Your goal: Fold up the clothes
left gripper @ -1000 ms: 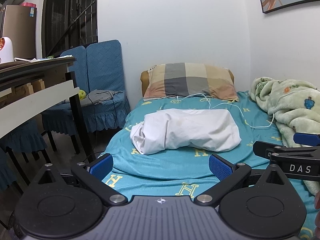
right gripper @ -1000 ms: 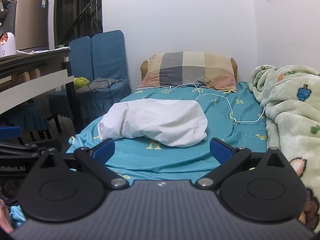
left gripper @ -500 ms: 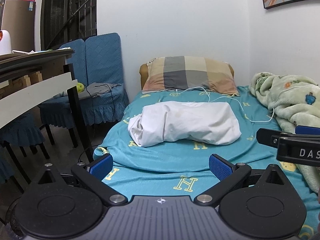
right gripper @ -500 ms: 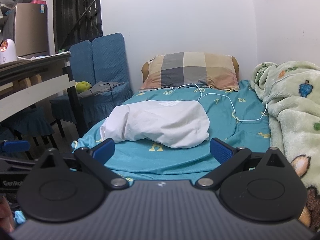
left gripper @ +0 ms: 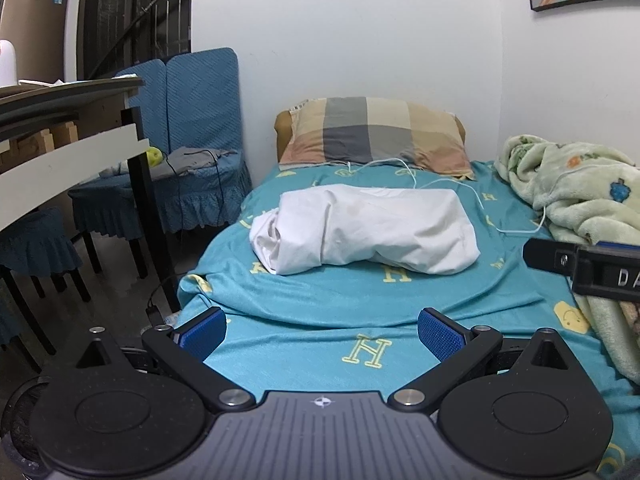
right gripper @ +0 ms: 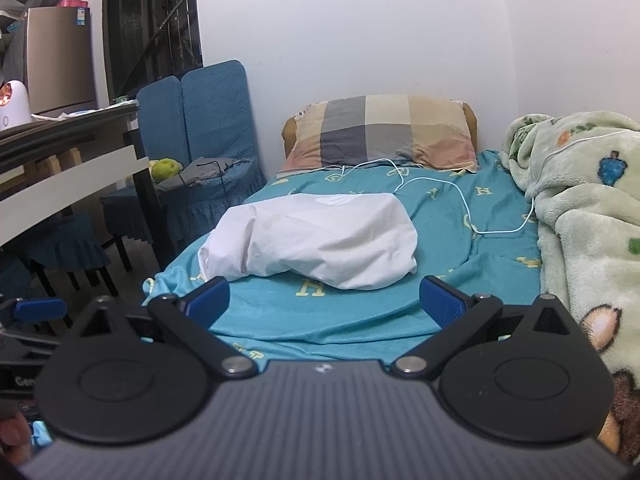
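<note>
Since a second ago both of my grippers have been pulling back and dropping a little, so the bed is sitting farther ahead and more of the teal sheet is showing under the fingers. Through the left wrist camera I am seeing the left gripper [left gripper: 320, 330] with its blue pads spread wide and gripping nothing, hovering over the near end of the teal sheet [left gripper: 320, 300]. The white garment [left gripper: 368, 232] is lying bunched in a loose roll across the middle of the bed, well ahead of the fingers and untouched. Behind it the checked pillow [left gripper: 376, 132] is leaning at the headboard, with a white cable [left gripper: 480, 204] trailing from it across the sheet toward the green fleece blanket [left gripper: 576, 188] heaped on the right. The right gripper's finger is poking in at the right edge. Through the right wrist camera I am seeing the right gripper [right gripper: 326, 300] also spread apart and carrying nothing, level with the sheet's near edge, while the white garment [right gripper: 316, 236] is resting just beyond the fingertips, apart from them. Blue covered chairs [right gripper: 208, 120] are standing left of the bed beside a table [right gripper: 80, 152].
</note>
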Demonstrator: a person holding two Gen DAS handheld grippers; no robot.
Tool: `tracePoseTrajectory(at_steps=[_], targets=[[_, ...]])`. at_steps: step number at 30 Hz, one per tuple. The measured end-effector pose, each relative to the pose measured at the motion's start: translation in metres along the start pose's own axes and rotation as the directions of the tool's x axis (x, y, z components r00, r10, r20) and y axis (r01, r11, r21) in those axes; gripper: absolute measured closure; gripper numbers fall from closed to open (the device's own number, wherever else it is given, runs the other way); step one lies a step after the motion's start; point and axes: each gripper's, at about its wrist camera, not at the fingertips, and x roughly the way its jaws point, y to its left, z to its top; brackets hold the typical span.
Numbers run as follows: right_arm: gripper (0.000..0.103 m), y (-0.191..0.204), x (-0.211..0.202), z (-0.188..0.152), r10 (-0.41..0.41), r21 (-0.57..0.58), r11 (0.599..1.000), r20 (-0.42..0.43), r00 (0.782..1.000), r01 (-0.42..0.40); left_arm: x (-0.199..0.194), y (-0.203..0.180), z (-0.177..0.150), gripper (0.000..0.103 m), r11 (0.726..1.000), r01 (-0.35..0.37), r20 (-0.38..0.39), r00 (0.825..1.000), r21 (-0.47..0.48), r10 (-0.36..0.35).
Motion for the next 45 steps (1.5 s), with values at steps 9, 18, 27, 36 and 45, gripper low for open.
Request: tracePoseTrajectory(at_steps=[9,18,27,36,45], targets=[[0.000,-0.002,-0.001,0.000,-0.011,0.005,1.000,-0.029,1.000,0.011,0.036,-0.005,0.005,0.001,0.999,0.001,-0.066,0.998,0.038,0.001],[0.000,-0.006,0.008,0.002,-0.014,0.028,1.000,-0.052,0.999,0.015,0.117,-0.007,0.023,0.001,0.992,-0.035,-0.110,0.993,0.123,0.049],[0.000,-0.012,0.033,-0.003,-0.043,0.018,0.999,-0.076,0.996,0.044,0.216,0.004,0.023,0.003,0.978,-0.109,-0.114,0.985,0.177,0.130],[0.000,-0.025,0.068,-0.012,-0.022,0.089,0.996,-0.121,0.992,0.033,0.299,0.027,0.039,0.005,0.973,-0.208,-0.045,0.976,0.099,0.213],[0.000,-0.025,0.091,-0.032,-0.029,0.089,0.995,-0.172,0.985,0.045,0.334,0.053,0.039,0.005,0.989,-0.143,-0.025,0.990,-0.024,0.142]])
